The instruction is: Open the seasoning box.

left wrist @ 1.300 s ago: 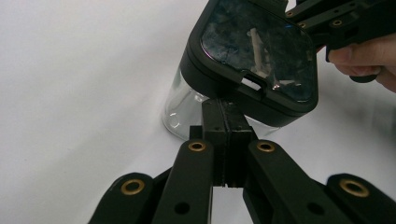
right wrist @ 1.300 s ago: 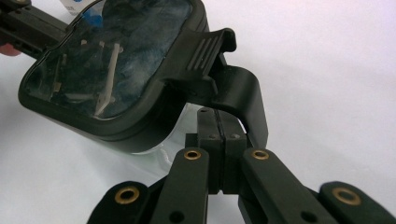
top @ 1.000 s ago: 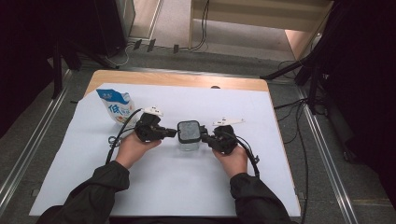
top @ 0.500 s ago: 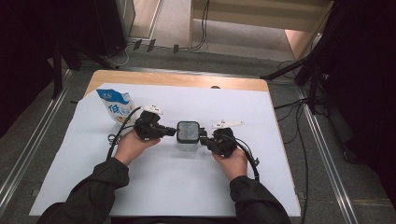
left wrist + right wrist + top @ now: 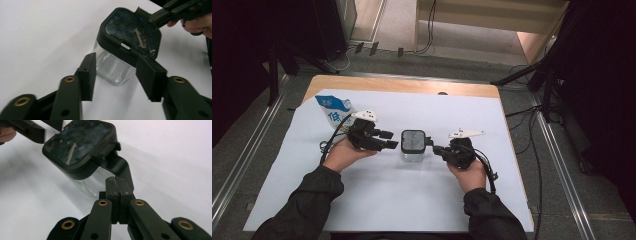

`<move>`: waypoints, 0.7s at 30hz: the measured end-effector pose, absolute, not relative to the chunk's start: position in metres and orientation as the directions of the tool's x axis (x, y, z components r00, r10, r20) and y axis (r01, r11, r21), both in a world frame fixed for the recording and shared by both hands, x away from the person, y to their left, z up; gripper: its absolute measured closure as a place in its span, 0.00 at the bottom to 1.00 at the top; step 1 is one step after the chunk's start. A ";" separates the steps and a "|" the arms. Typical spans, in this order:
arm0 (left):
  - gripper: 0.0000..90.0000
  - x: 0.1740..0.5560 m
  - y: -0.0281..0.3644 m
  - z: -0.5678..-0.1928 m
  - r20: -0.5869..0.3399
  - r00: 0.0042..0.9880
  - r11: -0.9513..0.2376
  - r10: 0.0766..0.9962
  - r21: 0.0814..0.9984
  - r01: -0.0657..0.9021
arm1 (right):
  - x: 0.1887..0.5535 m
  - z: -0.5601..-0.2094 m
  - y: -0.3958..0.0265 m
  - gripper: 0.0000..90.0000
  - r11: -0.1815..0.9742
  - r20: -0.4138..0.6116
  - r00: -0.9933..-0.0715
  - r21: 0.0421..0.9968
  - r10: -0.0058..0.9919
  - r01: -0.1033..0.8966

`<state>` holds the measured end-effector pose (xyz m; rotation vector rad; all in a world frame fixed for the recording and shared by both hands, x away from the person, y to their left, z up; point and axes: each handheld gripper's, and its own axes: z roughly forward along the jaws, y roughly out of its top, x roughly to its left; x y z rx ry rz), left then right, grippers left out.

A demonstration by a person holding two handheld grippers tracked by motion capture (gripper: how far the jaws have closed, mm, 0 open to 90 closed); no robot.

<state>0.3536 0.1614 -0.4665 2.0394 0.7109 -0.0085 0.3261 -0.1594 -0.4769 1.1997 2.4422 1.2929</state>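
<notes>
Here the clear jar [image 5: 413, 150] with the dark square lid [image 5: 131, 31] stands upright on the white sheet [image 5: 387, 200] at the middle of the table [image 5: 412, 86], between the two hands. The left tongs [image 5: 393, 140] have just been opening; their pads [image 5: 88, 75] stand spread beside the glass, off it. The right tongs [image 5: 436, 148] are pressed together, their tips close under the lid's black side flap [image 5: 120, 167]; whether they touch it I cannot tell. A blue-and-white pouch [image 5: 333, 112] lies behind the left hand [image 5: 343, 154].
</notes>
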 end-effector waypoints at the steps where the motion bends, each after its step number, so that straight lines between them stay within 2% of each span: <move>1: 0.50 0.353 0.162 -0.465 -0.269 0.838 -0.395 0.474 0.786 0.475 | 0.327 -0.477 -0.160 1.00 0.316 0.235 -0.674 0.744 0.701 0.589; 5: 0.37 0.351 0.159 -0.461 -0.226 0.866 -0.439 0.446 0.788 0.432 | 0.329 -0.478 -0.162 1.00 0.312 0.239 -0.667 0.741 0.706 0.595; 11: 0.24 0.353 0.153 -0.463 -0.249 0.876 -0.442 0.414 0.786 0.432 | 0.332 -0.480 -0.163 1.00 0.313 0.240 -0.665 0.736 0.707 0.600; 19: 0.20 0.363 0.148 -0.472 -0.261 0.886 -0.437 0.383 0.794 0.423 | 0.337 -0.483 -0.164 1.00 0.305 0.255 -0.658 0.730 0.708 0.612; 21: 0.19 0.364 0.144 -0.470 -0.226 0.898 -0.469 0.379 0.790 0.396 | 0.338 -0.483 -0.164 1.00 0.308 0.256 -0.658 0.726 0.708 0.614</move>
